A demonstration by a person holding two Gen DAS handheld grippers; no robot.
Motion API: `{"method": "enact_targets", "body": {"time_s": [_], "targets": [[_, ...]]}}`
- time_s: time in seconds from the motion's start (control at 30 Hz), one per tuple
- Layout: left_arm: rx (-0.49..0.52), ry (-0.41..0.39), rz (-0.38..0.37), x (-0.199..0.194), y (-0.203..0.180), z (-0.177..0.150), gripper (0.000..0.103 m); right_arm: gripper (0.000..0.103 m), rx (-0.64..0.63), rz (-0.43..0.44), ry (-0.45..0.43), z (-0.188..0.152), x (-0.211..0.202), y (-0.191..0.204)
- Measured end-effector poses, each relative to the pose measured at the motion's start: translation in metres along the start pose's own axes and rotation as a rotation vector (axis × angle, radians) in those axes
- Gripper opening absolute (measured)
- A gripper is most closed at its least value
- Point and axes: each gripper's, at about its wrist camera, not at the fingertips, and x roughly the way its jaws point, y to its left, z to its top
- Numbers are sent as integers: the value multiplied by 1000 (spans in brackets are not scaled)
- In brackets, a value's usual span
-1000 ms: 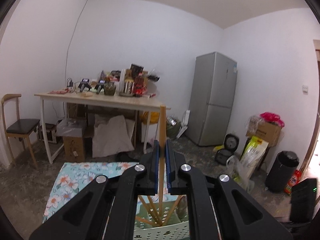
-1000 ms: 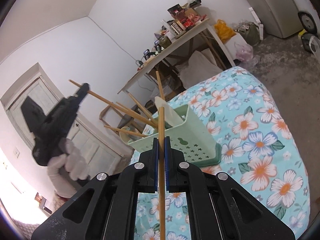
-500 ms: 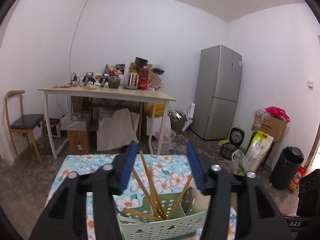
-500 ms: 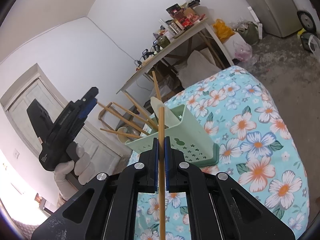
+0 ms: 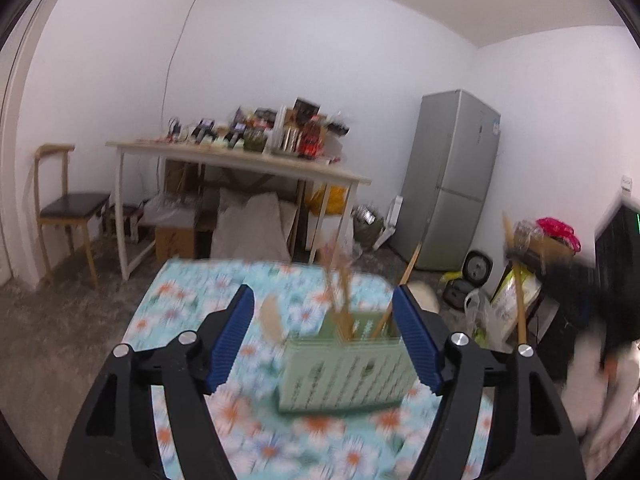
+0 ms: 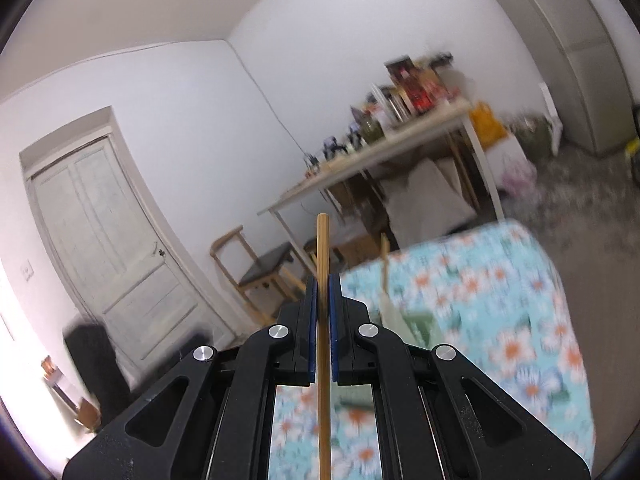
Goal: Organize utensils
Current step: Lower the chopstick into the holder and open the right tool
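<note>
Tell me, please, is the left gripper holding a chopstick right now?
No, the left gripper has its jaws opening with nothing between the pads; the chopsticks stand in the green basket.

black tool [image 5: 324, 336], blue ribbed pads [image 5: 232, 340], silver screws.

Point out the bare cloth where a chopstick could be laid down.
Free: floral cloth left of the green caddy, and its near strip. Crowded: the caddy itself, bristling with chopsticks; the far wooden table is packed.
</note>
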Motion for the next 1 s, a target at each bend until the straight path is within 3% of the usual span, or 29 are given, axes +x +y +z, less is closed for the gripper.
{"method": "enact_targets", "body": {"time_s": [0.23, 0.47, 0.73, 1.0], "targets": [[-62, 83, 35, -21, 37, -50, 71, 4, -112, -27, -150, 47, 44, 29], [-112, 93, 74, -28, 69, -67, 71, 4, -183, -150, -270, 66, 101, 38], [-156, 100, 90, -26, 94, -74, 71, 4, -232, -296, -202, 30, 151, 24], [-165, 96, 85, -22, 99, -73, 71, 4, -240, -337, -158, 18, 158, 21]]}}
